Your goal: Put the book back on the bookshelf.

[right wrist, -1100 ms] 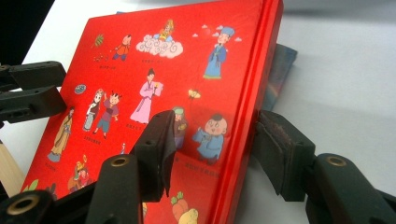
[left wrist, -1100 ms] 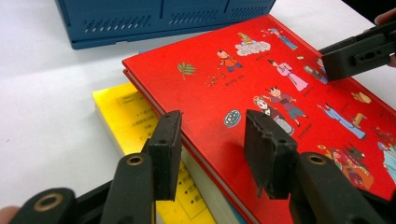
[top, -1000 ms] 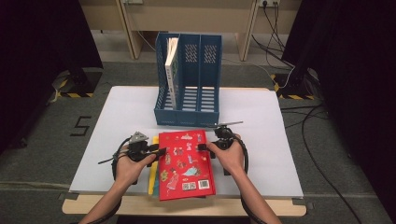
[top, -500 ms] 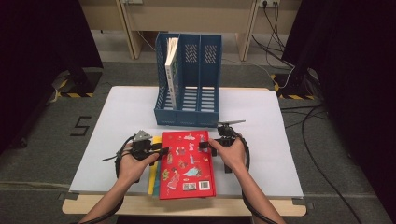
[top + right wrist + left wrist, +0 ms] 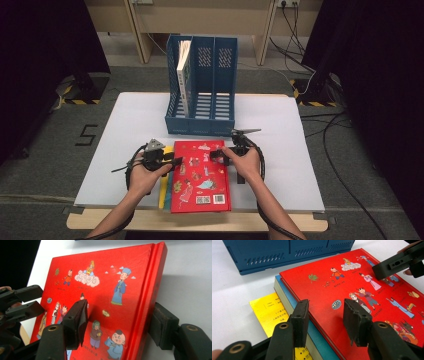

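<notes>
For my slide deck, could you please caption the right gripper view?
Open right gripper straddling the spine edge of the red picture book, left gripper opposite.

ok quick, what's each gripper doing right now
left gripper: open, jaws astride the red book's left edge.
right gripper: open, jaws astride the red book's spine edge.

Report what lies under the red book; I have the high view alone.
Observer: A blue book lies under the red book, and both rest on a yellow booklet.
Operator: Give the right hand-held gripper's jaws.
Observer: The right hand-held gripper is open, one jaw over the cover, the other outside the spine.
Operator: Now the left.
Observer: The left hand-held gripper is open, its jaws astride the red book's edge.
</notes>
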`<state>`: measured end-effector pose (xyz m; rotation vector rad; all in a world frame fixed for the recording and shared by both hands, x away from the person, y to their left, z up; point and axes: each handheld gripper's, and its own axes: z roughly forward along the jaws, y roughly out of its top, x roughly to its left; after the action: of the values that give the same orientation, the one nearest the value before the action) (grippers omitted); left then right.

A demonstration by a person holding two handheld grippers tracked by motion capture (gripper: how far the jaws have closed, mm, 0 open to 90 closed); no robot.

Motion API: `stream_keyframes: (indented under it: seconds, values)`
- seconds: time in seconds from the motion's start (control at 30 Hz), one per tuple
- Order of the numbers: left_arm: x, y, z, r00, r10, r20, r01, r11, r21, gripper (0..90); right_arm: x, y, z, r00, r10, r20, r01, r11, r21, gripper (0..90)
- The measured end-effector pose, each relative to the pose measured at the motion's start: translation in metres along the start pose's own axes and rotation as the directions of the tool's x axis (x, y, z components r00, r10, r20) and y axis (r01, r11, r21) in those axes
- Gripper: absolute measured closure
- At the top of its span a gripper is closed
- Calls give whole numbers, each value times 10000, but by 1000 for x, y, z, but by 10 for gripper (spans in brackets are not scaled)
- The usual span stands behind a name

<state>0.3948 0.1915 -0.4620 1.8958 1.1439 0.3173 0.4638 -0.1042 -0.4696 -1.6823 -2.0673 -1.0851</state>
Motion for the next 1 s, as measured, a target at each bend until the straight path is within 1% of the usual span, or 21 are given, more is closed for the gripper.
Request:
stream_keyframes:
  seconds: [0.07, 0.17, 0.23, 0.27, 0.33, 0.4, 0.47, 0.67, 0.73, 0.83, 0.9, 0.93, 1.0]
  values:
    - [0, 0, 0, 10000, 23, -29, -23, 10000, 3, 556, 1, 1, -1, 9998, -187, 70, 188, 9998, -35, 395]
    - [0, 0, 0, 10000, 27, -21, -27, 10000, -18, 557, 3, 1, -5, 9996, -219, 162, 221, 9997, -135, 422]
    - [0, -1, 0, 10000, 21, -6, -22, 10000, -82, 559, 5, 1, -8, 9996, -136, 241, 141, 9997, -195, 443]
    - [-1, -2, -1, 10000, 8, -74, -9, 9999, -143, 561, 6, 1, -9, 9995, -111, 287, 119, 9996, -249, 456]
    - [-2, -3, -1, 10000, -10, -82, 7, 9997, -263, 566, 9, 1, -13, 9990, -117, 426, 132, 9994, -335, 479]
    - [-2, -2, -2, 10000, 2, -85, -4, 9997, -244, 570, 12, 2, -18, 9985, -214, 510, 233, 9990, -379, 500]
    - [-2, -2, -3, 10000, 0, -77, -2, 9997, -240, 574, 14, 3, -22, 9987, -217, 463, 237, 9987, -448, 526]
    - [-3, -1, -4, 10000, 30, -29, -31, 9995, -304, 574, 24, 5, -35, 9982, -443, 396, 469, 9966, -673, 578]
    - [-5, -1, -4, 9995, -95, 286, 107, 9991, -420, 593, 29, 6, -39, 9980, -500, 375, 529, 9953, -811, 593]
    - [-7, -1, -5, 9991, -169, 395, 189, 9986, -497, 604, 37, 8, -43, 9964, -728, 441, 767, 9927, -932, 606]
    - [-6, -2, -5, 9984, -308, 471, 333, 9980, -540, 602, 39, 9, -45, 9962, -763, 428, 800, 9925, -920, 615]
    - [-5, -2, -6, 9979, -423, 492, 450, 9975, -552, 602, 40, 9, -45, 9968, -710, 372, 742, 9929, -926, 620]
    - [-5, -3, -6, 9972, -487, 560, 520, 9969, -594, 602, 39, 10, -46, 9981, -583, 212, 600, 9940, -919, 631]
